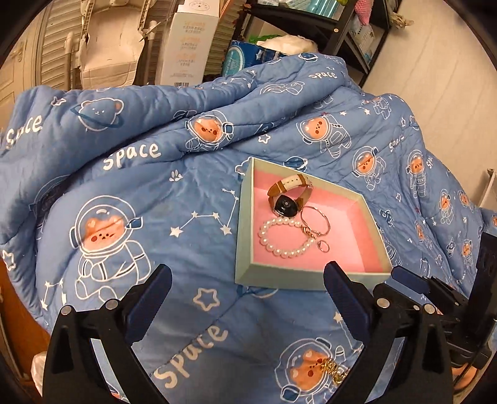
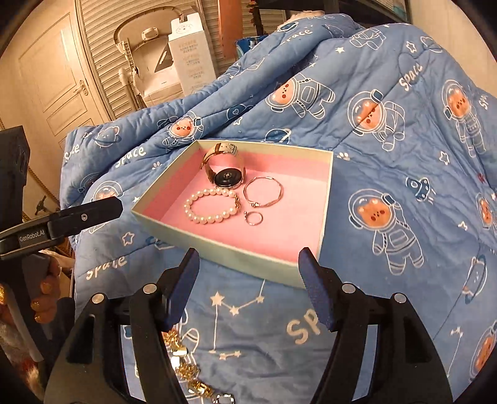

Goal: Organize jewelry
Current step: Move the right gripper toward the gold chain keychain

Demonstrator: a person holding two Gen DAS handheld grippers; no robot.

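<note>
A pale green box with a pink lining (image 1: 310,281) (image 2: 217,245) sits on the blue space-print quilt. In it lie a watch with a beige strap (image 1: 287,194) (image 2: 225,169), a pearl bracelet (image 1: 281,239) (image 2: 209,209), a thin silver bangle (image 1: 315,222) (image 2: 264,191) and a small ring (image 1: 324,246) (image 2: 253,218). A gold chain (image 1: 334,369) (image 2: 183,360) lies on the quilt near both grippers, below the box. My left gripper (image 1: 248,292) is open and empty, left of the box's near corner. My right gripper (image 2: 250,273) is open and empty, just before the box's near wall.
The quilt (image 1: 139,186) (image 2: 388,140) is bunched into folds behind the box. A white carton (image 1: 189,40) (image 2: 192,49), a shelf unit (image 1: 326,28) and slatted doors stand behind. The left gripper (image 2: 90,217) shows at the left of the right wrist view.
</note>
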